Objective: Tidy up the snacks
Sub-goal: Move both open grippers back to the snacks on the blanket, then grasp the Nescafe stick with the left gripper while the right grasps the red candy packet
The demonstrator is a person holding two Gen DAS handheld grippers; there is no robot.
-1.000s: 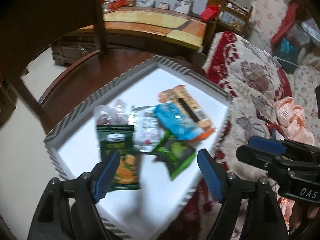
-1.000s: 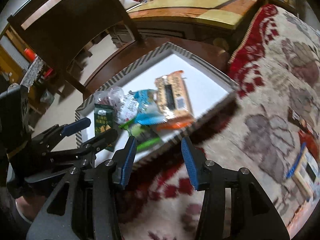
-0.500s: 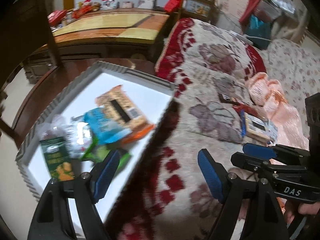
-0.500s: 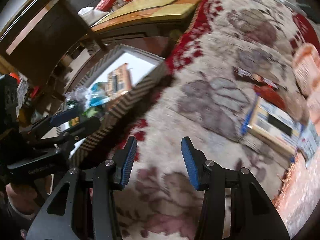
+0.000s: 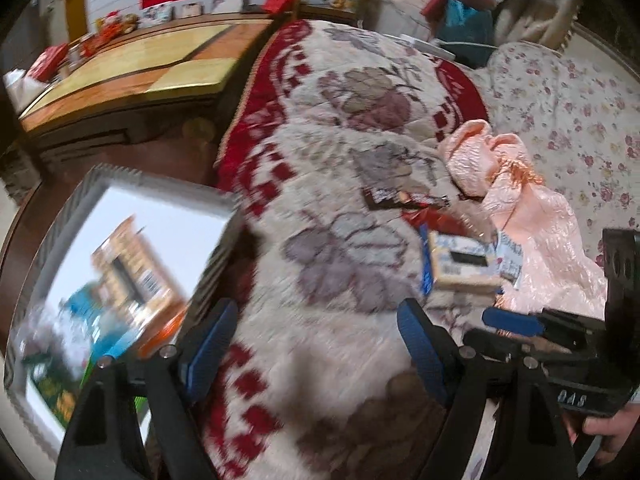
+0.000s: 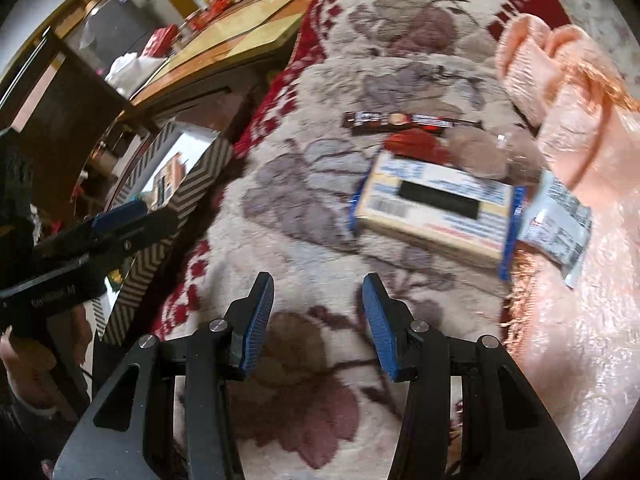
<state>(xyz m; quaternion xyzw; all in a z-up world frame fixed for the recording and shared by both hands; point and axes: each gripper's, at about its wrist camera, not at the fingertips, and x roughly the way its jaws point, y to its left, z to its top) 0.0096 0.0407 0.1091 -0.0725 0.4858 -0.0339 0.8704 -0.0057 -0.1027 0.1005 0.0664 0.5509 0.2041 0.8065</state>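
We hold both grippers over the flowered blanket (image 6: 320, 208), jaws apart and gripping nothing: the left gripper (image 5: 316, 344), the right gripper (image 6: 318, 320). Ahead of the right one lie a snack box (image 6: 436, 212), a dark chocolate bar (image 6: 408, 122) and a silver packet (image 6: 560, 220), partly tucked under pink cloth (image 6: 580, 128). The striped tray (image 5: 160, 216) of blurred snacks sits left, cut off by the left gripper.

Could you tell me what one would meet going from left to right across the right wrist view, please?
Left gripper → striped snack box → floral blanket → cream snack box with blue ends → silver packet → pink cloth.
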